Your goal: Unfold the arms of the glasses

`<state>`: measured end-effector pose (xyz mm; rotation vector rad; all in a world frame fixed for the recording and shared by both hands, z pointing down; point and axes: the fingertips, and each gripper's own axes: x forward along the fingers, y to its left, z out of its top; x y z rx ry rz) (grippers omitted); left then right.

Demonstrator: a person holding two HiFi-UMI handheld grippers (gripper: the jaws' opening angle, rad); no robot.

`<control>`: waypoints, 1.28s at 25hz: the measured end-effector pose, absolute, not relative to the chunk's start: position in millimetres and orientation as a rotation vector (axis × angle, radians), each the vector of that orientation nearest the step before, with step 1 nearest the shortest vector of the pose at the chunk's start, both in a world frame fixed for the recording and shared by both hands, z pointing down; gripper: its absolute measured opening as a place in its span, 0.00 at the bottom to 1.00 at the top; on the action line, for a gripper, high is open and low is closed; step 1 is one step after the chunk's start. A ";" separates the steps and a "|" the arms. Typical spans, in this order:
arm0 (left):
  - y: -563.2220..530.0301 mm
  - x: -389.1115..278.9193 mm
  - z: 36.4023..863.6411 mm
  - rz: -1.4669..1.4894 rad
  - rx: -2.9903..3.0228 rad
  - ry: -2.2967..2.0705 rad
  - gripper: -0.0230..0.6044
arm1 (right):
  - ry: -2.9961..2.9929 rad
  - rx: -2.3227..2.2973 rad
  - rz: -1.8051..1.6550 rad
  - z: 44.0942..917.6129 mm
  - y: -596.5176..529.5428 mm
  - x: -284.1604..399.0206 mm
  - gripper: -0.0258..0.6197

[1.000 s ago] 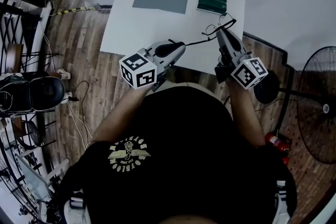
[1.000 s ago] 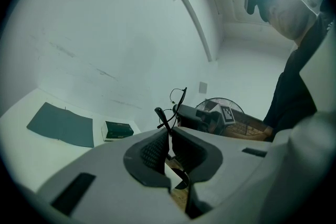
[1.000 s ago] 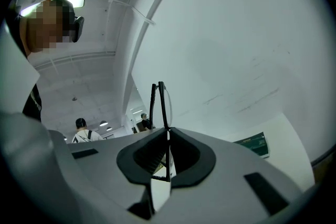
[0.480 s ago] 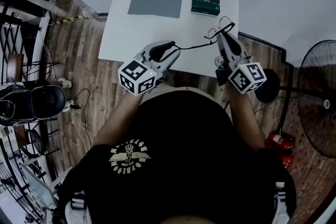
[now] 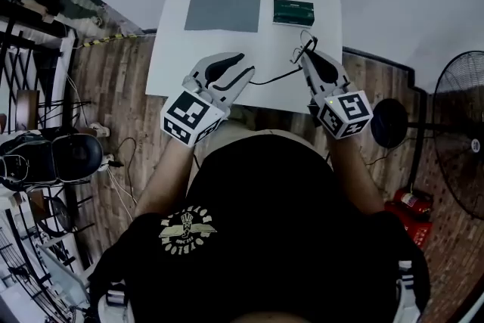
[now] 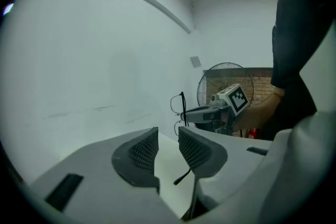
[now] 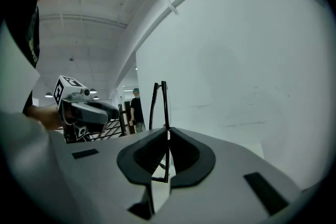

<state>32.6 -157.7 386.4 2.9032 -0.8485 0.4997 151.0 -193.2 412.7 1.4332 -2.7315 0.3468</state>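
Note:
My right gripper (image 5: 305,57) is shut on thin black glasses (image 5: 302,47) above the white table (image 5: 170,49), and its jaws are closing tighter. In the right gripper view the frame (image 7: 160,99) stands upright, pinched between the pads (image 7: 181,152). One arm of the glasses (image 5: 272,76) reaches left to my left gripper (image 5: 243,66). In the left gripper view that gripper (image 6: 168,140) is open. The arm's tip (image 6: 181,178) pokes into the gap beside the right pad (image 6: 195,148), and no pad presses on it. Farther off there are the glasses (image 6: 181,107) and the right gripper (image 6: 207,113).
A grey mat (image 5: 223,10) and a dark green case (image 5: 293,12) lie at the table's far side. A standing fan (image 5: 461,136) and a red extinguisher (image 5: 412,206) are on the floor at right. A black chair (image 5: 57,155) and racks are at left.
My left gripper has lifted and rolled, so its marker cube faces up more. The right gripper rolled a little with the glasses. The arm still stretches between the two grippers.

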 end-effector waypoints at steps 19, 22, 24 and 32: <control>-150.9 87.7 426.7 0.871 2.923 -0.564 0.18 | -2.736 1.257 0.201 390.5 -173.7 87.6 0.06; -152.6 83.7 428.8 0.875 2.912 -0.571 0.08 | -2.729 1.262 0.204 392.7 -174.0 88.3 0.06; -152.5 81.5 430.0 0.880 2.910 -0.561 0.07 | -2.726 1.260 0.203 393.9 -174.6 86.5 0.07; -155.1 65.7 427.5 0.889 2.904 -0.549 0.07 | -2.691 1.293 0.194 399.3 -182.8 92.5 0.07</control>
